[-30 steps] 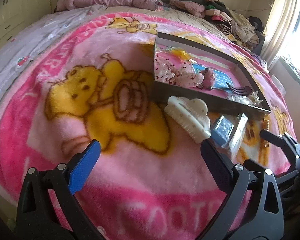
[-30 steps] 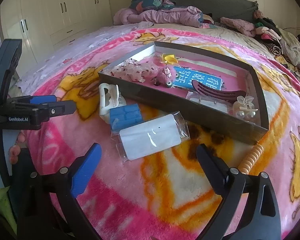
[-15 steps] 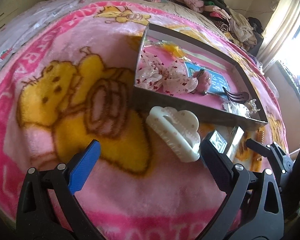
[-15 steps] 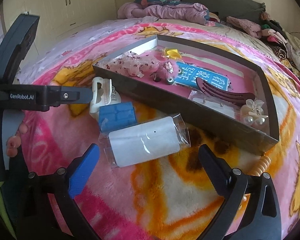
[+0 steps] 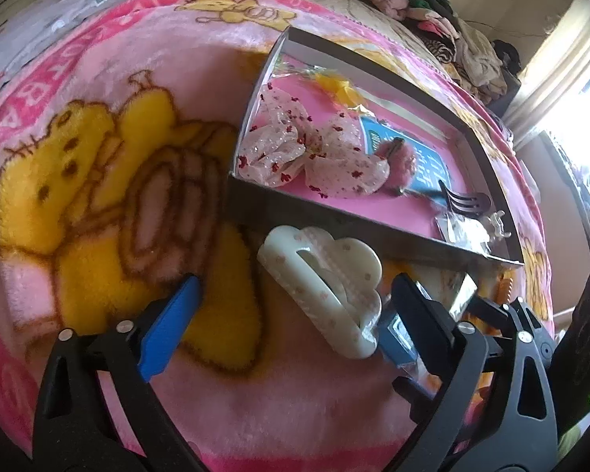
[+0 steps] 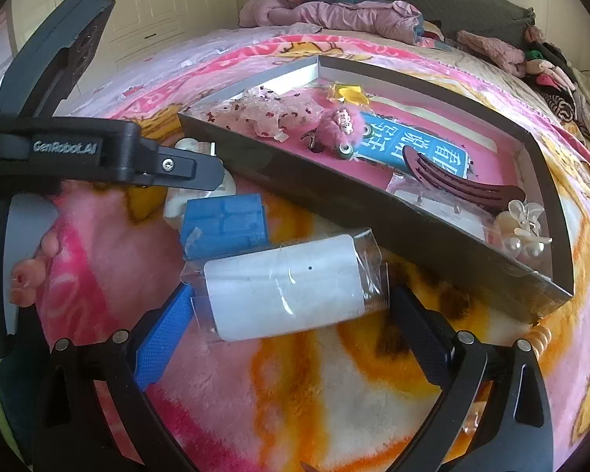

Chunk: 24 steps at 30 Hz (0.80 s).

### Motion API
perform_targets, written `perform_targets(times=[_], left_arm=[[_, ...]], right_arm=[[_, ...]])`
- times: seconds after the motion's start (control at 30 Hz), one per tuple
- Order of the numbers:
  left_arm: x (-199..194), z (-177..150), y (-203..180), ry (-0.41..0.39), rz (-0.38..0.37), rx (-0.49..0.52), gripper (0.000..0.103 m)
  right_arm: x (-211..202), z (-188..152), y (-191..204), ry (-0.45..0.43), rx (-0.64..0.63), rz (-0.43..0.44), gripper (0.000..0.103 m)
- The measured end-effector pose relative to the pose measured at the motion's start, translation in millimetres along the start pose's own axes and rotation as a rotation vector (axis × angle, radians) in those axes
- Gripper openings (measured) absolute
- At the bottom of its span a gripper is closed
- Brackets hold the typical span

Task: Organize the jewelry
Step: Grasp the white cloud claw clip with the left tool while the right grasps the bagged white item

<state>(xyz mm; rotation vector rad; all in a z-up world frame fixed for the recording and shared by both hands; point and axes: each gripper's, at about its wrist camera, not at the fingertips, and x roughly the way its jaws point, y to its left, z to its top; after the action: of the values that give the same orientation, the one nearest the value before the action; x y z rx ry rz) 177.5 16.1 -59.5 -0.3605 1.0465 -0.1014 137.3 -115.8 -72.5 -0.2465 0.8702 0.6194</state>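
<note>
Left hand-held gripper (image 5: 295,314) spread wide around the cream cloud-shaped claw clip (image 5: 326,287), which lies on the bed blanket (image 5: 98,157) against the tray's (image 5: 334,216) near wall. Right hand-held gripper (image 6: 291,322) likewise released, straddling the clear-wrapped white packet (image 6: 287,295) beside the blue box (image 6: 224,224). Pick-up stage, I'd say; contact is hard to judge. Next: close, lift over the wall.

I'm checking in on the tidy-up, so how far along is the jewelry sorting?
Partly done. The tray already holds a dark hair comb, a pearl clip and a pink fluffy charm. Nothing is gripped: the open left gripper frames the white claw clip, the open right gripper the wrapped white packet. The blue box also remains outside.
</note>
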Motion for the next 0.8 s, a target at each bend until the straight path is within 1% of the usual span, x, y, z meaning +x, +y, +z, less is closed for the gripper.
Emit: perform_targets(times=[0.03, 0.1, 0.23, 0.3, 0.37, 0.47, 0.8], left_arm=[[0.6, 1.2, -0.4, -0.001, 0.003, 0.001, 0.083], [0.9, 2.4, -2.4, -0.005, 0.008, 0.005, 0.075], [2.4, 3.7, -6.6, -0.005, 0.012, 0.017, 0.063], [2.6, 3.2, -10.8, -0.008, 0.008, 0.030, 0.055], [3.5, 3.7, -13.8, -0.010, 0.019, 0.046, 0.055], [3.8, 3.6, -14.4, -0.015, 0.019, 0.058, 0.054], [-8.0, -5.1, -9.9, -0.043, 0.028, 0.086, 0.054]], right_arm=[[0.7, -0.1, -0.6, -0.001, 0.000, 0.000, 0.097], [2.2, -0.1, -2.0, -0.002, 0.003, 0.003, 0.097], [2.2, -0.4, -4.3, -0.013, 0.006, 0.011, 0.097], [1.8, -0.5, -5.7, -0.020, 0.009, 0.014, 0.096], [0.2, -1.2, -5.8, -0.025, 0.009, 0.012, 0.090], [-4.8, -5.8, -7.1, -0.031, 0.009, 0.005, 0.084], [-20.0, -11.7, -9.5, -0.047, 0.033, 0.011, 0.083]])
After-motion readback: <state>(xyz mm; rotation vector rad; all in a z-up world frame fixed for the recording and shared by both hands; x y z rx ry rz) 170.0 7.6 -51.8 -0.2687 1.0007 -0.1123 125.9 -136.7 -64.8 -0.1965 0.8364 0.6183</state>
